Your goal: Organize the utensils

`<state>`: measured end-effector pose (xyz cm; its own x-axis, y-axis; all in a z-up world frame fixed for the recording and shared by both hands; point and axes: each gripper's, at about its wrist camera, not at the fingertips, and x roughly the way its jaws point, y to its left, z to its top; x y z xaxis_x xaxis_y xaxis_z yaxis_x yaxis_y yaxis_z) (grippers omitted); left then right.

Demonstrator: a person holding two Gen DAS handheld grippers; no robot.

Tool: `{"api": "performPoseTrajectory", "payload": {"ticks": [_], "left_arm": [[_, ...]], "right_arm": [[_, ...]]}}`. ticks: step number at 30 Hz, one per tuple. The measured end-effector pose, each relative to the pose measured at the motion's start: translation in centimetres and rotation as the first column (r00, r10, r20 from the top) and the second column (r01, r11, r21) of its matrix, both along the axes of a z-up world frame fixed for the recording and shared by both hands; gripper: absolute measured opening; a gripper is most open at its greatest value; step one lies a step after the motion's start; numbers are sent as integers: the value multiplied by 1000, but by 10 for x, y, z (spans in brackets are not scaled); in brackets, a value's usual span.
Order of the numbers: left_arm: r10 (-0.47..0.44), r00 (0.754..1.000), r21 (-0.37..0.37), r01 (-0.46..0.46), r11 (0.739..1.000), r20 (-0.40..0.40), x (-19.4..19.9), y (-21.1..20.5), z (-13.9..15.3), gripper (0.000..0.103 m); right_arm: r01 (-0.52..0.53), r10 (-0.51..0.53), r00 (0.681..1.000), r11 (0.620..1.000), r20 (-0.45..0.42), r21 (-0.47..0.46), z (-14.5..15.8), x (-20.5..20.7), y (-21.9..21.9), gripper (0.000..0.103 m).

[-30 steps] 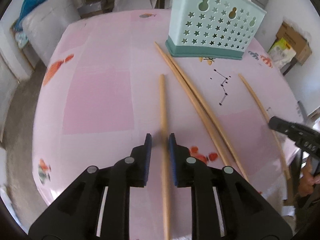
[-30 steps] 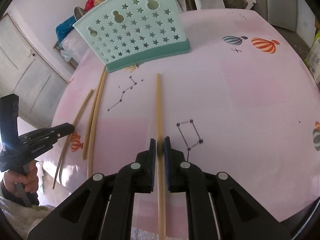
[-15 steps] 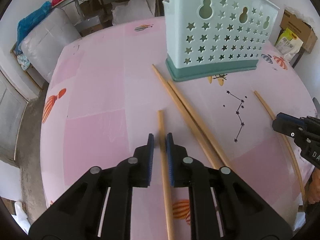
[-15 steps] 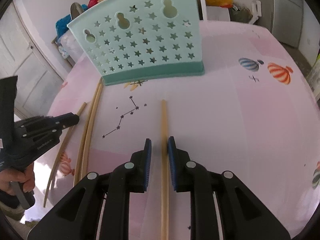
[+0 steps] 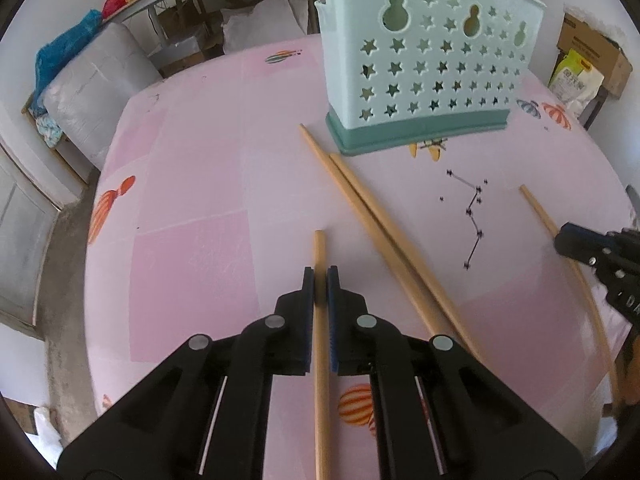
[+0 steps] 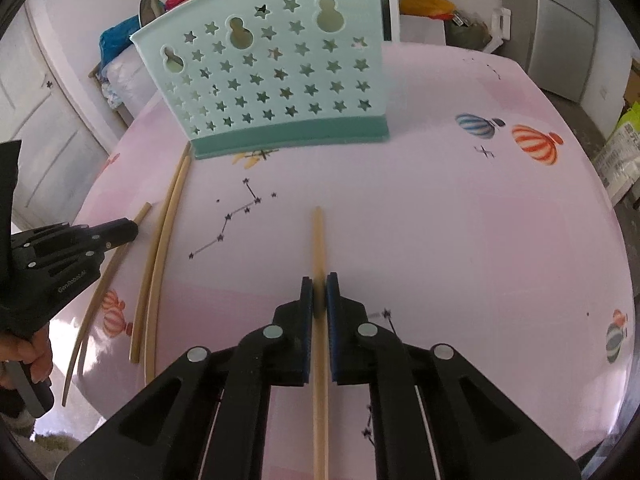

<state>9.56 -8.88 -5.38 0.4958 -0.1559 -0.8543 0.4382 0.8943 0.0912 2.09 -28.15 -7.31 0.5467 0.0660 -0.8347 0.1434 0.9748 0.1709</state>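
Each gripper is clamped on one wooden chopstick lying on the pink tablecloth point(image 5: 192, 184): the left gripper point(image 5: 320, 280) pinches its chopstick point(image 5: 319, 252) near the far tip, and the right gripper point(image 6: 319, 286) does the same with its own chopstick point(image 6: 317, 236). The mint star-cut holder point(image 5: 420, 76) stands upright beyond them, with two more chopsticks point(image 5: 372, 216) lying side by side near its base. To do this well, I judge each stick should be lifted level and tipped upright before lowering it into the holder's open top, keeping both pinches firm so the thin sticks don't swivel between the pads.
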Motion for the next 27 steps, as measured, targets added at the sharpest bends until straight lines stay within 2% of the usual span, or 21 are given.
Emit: {"api": "performPoseTrajectory", "payload": {"ticks": [5,27], "left_arm": [[0,1000,31,-1,1000,13,-4,-7,-1,5],[-10,1000,49,9,999,23,-8,-11,-1,5]], "right_arm": [[-7,7,1000,1000,-4,8,-1,2,0,7],[-2,2,1000,1000,0,21,-1,2,0,7]]}}
